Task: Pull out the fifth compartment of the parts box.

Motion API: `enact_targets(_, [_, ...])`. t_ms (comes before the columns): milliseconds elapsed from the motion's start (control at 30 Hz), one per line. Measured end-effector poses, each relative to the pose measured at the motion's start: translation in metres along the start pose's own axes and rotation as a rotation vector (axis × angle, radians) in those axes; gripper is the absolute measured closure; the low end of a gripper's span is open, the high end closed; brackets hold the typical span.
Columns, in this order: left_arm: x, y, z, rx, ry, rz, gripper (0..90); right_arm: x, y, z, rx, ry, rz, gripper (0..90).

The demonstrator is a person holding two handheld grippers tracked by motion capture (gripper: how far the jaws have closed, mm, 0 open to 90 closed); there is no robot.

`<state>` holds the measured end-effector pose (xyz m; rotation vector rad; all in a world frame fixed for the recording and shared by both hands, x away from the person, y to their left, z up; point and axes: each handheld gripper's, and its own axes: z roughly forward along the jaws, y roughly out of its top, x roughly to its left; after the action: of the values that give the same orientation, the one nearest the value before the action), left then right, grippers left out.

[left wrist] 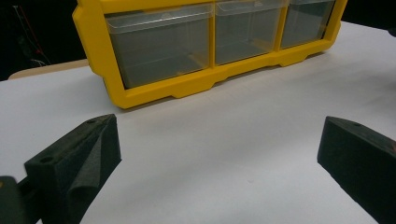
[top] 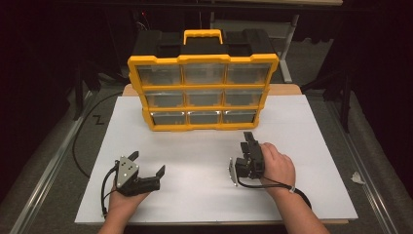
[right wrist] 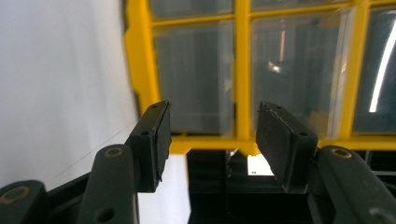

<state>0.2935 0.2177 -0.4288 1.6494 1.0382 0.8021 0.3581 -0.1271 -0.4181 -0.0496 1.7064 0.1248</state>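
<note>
The yellow drawer cabinet [top: 202,85] stands upright at the table's [top: 292,185] far edge, long side along it, drawers facing the person. The right gripper [top: 250,138], rolled sideways, points at it half-open and empty, seemingly just short of touching; the left gripper [top: 146,163] gapes wide and empty.

A white sheet [top: 204,165] covers the counter [top: 287,89]. A black cable [top: 80,131] trails on the floor past its left edge.

The left tongs [top: 148,163] lay level with jaws wide apart; the right tongs [top: 249,138], rolled sideways, stood half open and empty.
</note>
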Motion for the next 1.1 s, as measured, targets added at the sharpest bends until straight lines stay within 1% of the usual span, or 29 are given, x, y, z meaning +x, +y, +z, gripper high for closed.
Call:
enact_targets(67, [0.000,0.000,0.000,0.001,-0.001,0.001,0.1,-0.002,0.003,0.002,0.001,-0.009,0.002,47.8])
enact_targets(100, [0.000,0.000,-0.001,-0.003,-0.001,0.001,0.1,-0.005,0.010,0.006,-0.004,-0.019,0.013,48.9])
enact_targets(133, [0.000,0.000,-0.001,-0.003,-0.001,0.001,0.1,-0.005,0.010,0.006,-0.004,-0.019,0.013,48.9])
enact_targets(167, [0.000,0.000,-0.001,-0.007,-0.003,0.001,0.1,-0.008,0.018,0.010,0.002,-0.018,0.012,49.4])
enact_targets(200, [0.000,0.000,-0.001,-0.007,-0.003,0.001,0.1,-0.008,0.018,0.010,0.002,-0.018,0.012,49.4])
enact_targets(233, [0.000,0.000,-0.001,-0.010,-0.005,0.000,0.1,-0.009,0.024,0.015,-0.002,-0.026,0.040,51.5])
enact_targets(267, [0.000,0.000,-0.001,-0.010,-0.005,0.000,0.1,-0.009,0.024,0.015,-0.002,-0.026,0.040,51.5])
enact_targets(300, [0.001,0.000,-0.001,-0.011,-0.006,-0.003,0.0,-0.014,0.031,0.020,-0.018,-0.038,0.015,51.7])
enact_targets(333, [0.001,0.000,-0.001,-0.011,-0.006,-0.003,0.1,-0.014,0.031,0.020,-0.018,-0.038,0.015,51.7])
enact_targets(367, [0.001,0.000,-0.001,-0.011,-0.008,-0.004,0.1,-0.017,0.036,0.024,-0.024,-0.047,0.011,52.9])
enact_targets(433, [0.000,0.000,-0.001,-0.010,-0.009,-0.004,0.1,-0.019,0.038,0.026,-0.023,-0.049,0.009,53.0])
enact_targets(533, [0.000,0.000,-0.002,-0.012,-0.011,-0.005,0.1,-0.026,0.044,0.033,-0.020,-0.058,0.021,53.7])
enact_targets(567, [0.000,0.000,-0.002,-0.017,-0.014,-0.009,0.1,-0.031,0.047,0.038,-0.024,-0.068,0.025,54.1])
enact_targets(633, [0.000,0.000,-0.002,-0.018,-0.016,-0.013,0.1,-0.035,0.050,0.041,-0.019,-0.070,0.038,54.5])
enact_targets(667, [0.000,0.000,-0.002,-0.018,-0.016,-0.013,0.1,-0.035,0.050,0.041,-0.019,-0.070,0.038,54.5])
enact_targets(700, [0.000,0.000,-0.002,-0.019,-0.017,-0.017,0.1,-0.041,0.054,0.044,-0.027,-0.084,0.022,54.7])
enact_targets(767, [0.000,0.000,-0.002,-0.019,-0.019,-0.018,0.1,-0.045,0.058,0.047,-0.026,-0.085,0.035,55.3])
enact_targets(800, [0.000,0.000,-0.002,-0.019,-0.019,-0.018,0.0,-0.045,0.058,0.047,-0.026,-0.085,0.035,55.3])
enact_targets(833, [0.000,0.000,-0.002,-0.020,-0.021,-0.016,0.1,-0.050,0.061,0.050,-0.028,-0.093,0.028,55.5])
enact_targets(867, [0.000,0.000,-0.002,-0.020,-0.021,-0.016,0.1,-0.050,0.061,0.050,-0.028,-0.093,0.028,55.5])
enact_targets(933, [0.000,0.000,-0.003,-0.023,-0.023,-0.015,0.0,-0.055,0.065,0.054,-0.031,-0.097,0.042,56.0])
enact_targets(967, [0.000,0.000,-0.003,-0.025,-0.024,-0.015,0.1,-0.058,0.066,0.055,-0.032,-0.096,0.027,56.5])
enact_targets(1000, [0.001,0.000,-0.003,-0.025,-0.024,-0.014,0.1,-0.058,0.067,0.055,-0.028,-0.094,0.037,56.9])
enact_targets(1033, [0.001,0.000,-0.003,-0.026,-0.023,-0.016,0.1,-0.060,0.069,0.056,-0.030,-0.099,0.033,57.0])
enact_targets(1067, [0.001,0.000,-0.003,-0.025,-0.024,-0.018,0.1,-0.062,0.070,0.057,-0.038,-0.106,0.019,57.5])
enact_targets(1100, [0.001,0.000,-0.003,-0.025,-0.024,-0.018,0.0,-0.063,0.071,0.058,-0.040,-0.107,0.019,57.9])
